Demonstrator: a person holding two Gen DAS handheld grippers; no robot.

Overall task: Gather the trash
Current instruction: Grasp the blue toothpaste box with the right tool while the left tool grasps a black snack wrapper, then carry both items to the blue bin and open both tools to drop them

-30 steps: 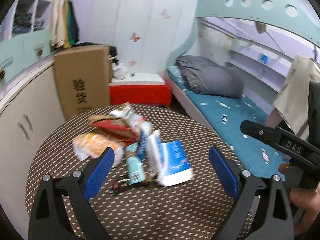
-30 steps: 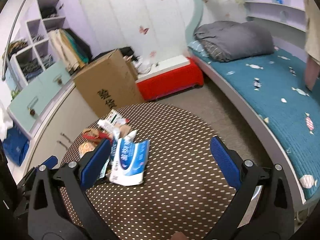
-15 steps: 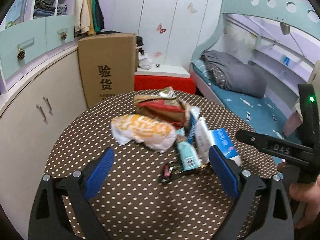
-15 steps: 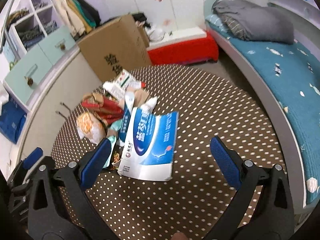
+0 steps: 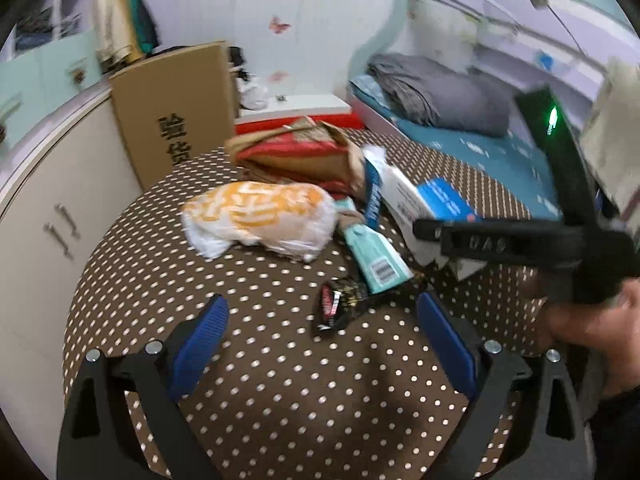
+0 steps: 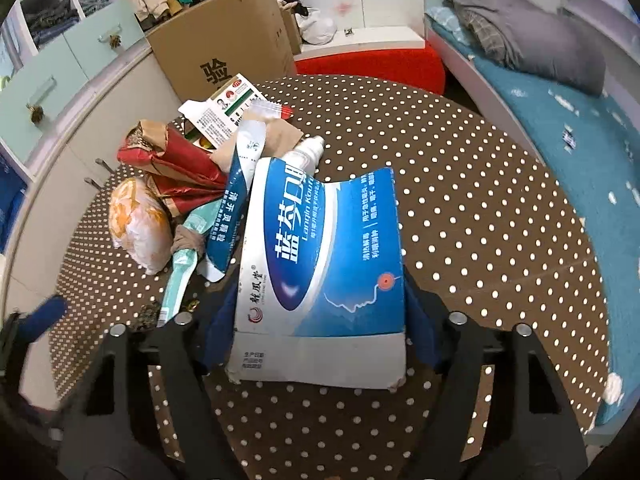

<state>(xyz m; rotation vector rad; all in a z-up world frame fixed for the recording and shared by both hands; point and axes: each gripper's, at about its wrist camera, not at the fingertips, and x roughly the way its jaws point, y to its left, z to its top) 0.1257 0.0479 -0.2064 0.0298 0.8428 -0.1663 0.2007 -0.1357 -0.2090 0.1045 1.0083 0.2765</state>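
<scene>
Right hand-held gripper (image 6: pixel 320 316) pads flank blue box (image 6: pixel 320 256) edges; left (image 5: pixel 320 332) spread.

A round dotted table (image 6: pixel 480 208) stands near a teal bed (image 6: pixel 568 128) with a grey quilt (image 6: pixel 528 36). A cardboard box (image 6: pixel 224 44), red bench (image 6: pixel 372 64) and cream cabinets (image 5: pixel 48 200) line white walls (image 5: pixel 224 4).

Right tool (image 6: pixel 320 312) with blue pads flanking a flat blue-and-white cardboard box (image 6: pixel 320 264), crumpled wrappers piled beside it, round brown polka-dot table (image 6: pixel 480 208)
</scene>
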